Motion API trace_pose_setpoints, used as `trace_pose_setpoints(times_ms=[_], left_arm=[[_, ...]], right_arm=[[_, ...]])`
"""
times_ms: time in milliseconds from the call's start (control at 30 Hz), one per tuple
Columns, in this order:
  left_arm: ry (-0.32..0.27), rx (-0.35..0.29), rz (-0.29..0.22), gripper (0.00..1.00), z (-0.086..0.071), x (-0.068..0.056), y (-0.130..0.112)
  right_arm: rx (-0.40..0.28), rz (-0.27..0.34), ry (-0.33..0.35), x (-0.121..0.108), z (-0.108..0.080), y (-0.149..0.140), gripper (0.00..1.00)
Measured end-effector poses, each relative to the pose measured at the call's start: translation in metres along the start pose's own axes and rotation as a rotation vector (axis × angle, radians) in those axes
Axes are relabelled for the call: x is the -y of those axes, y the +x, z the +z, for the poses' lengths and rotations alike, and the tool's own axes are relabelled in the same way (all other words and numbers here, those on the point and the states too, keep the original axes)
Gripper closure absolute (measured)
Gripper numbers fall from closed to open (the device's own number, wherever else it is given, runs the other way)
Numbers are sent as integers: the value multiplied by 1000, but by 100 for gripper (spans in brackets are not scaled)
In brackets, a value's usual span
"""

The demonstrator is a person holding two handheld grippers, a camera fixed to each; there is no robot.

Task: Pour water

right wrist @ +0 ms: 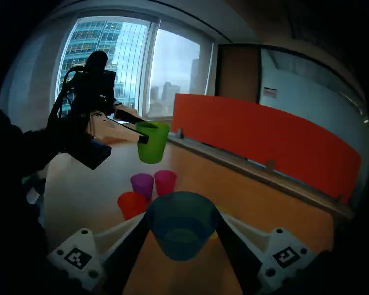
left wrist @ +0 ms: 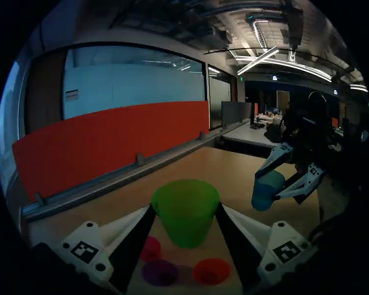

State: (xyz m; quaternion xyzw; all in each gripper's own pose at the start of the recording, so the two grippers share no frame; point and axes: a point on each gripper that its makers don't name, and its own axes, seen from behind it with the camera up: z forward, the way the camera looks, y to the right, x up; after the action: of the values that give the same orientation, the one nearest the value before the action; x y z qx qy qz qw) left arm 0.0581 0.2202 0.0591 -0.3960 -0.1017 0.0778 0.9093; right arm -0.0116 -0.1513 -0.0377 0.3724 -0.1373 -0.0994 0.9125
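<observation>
- My left claw point(left wrist: 185, 209) grips a green cup point(left wrist: 185, 219) by its sides, both fingers pressed on it, holding it upright above the bench point(left wrist: 224, 167).
- My right claw point(right wrist: 182, 216) is clamped the same way on a blue cup point(right wrist: 181, 233), upright and lifted. I cannot tell whether it holds water.
- The two cups hang apart, facing each other across the bench.
- Below them a pink cup point(left wrist: 150, 247), a purple cup point(left wrist: 160, 272) and an orange cup point(left wrist: 211, 270) stand clustered.
- To pour cleanly, I judge, I should bring one rim just over the other's mouth, then tilt slowly with the receiving cup level.
- The likely risk is that thin plastic flexes under a hard squeeze, so I should hold firmly without crushing.
- A red partition point(left wrist: 110, 142) lines the bench's far edge.
</observation>
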Motion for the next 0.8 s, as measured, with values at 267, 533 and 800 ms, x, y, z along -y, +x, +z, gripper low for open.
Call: trace_pose_setpoints(times_ms=[267, 533, 800], left_arm=[[-1, -81, -14, 13, -16, -1, 14], [-2, -109, -11, 13, -26, -3, 19], [0, -124, -24, 13, -32, -5, 16]], right_arm=[[-30, -3, 4, 5, 0, 15, 8], [-51, -4, 10, 9, 2, 25, 8], [-79, -8, 23, 14, 6, 39, 7]])
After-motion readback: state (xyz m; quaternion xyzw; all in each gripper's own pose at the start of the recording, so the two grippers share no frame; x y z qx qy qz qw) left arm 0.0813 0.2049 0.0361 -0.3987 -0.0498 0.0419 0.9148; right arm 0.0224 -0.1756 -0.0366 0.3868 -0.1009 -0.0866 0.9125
